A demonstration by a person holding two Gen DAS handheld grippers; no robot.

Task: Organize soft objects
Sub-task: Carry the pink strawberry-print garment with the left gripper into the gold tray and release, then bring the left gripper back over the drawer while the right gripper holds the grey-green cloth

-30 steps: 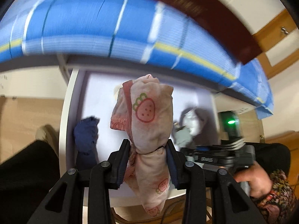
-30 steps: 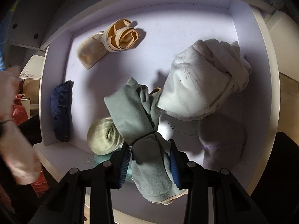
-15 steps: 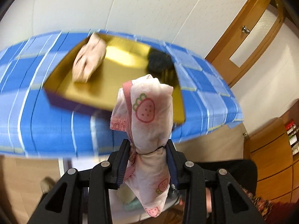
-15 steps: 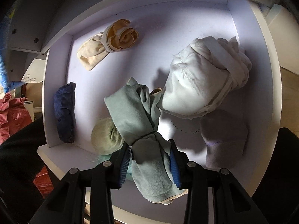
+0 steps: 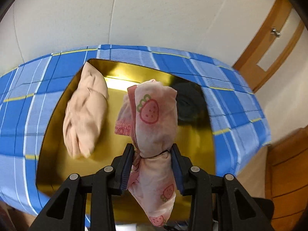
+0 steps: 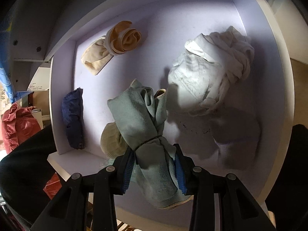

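My left gripper (image 5: pixel 152 152) is shut on a pink strawberry-print cloth bundle (image 5: pixel 156 115) and holds it above a gold tray (image 5: pixel 57 134). In the tray lie a plain peach bundle (image 5: pixel 86 111) at the left and a black bundle (image 5: pixel 187 104) at the right. My right gripper (image 6: pixel 154 150) is shut on a grey-green cloth bundle (image 6: pixel 138 113) over a white drawer (image 6: pixel 269 57). In the drawer lie a tan rolled bundle (image 6: pixel 115 44), a white bundle (image 6: pixel 207 73), a navy bundle (image 6: pixel 74 115), a pale yellow-green bundle (image 6: pixel 111 140) and a lilac bundle (image 6: pixel 236 140).
The gold tray rests on a blue plaid cloth (image 5: pixel 231 88) over a table. A white wall and a wooden door (image 5: pixel 269 44) stand behind it. A red bag (image 6: pixel 17 127) sits left of the drawer, and a dark sleeve (image 6: pixel 25 165) crosses the lower left.
My left gripper rose with the strawberry bundle from beside the white drawer to above the table, and the gold tray now fills its view. The right gripper stayed over the drawer.
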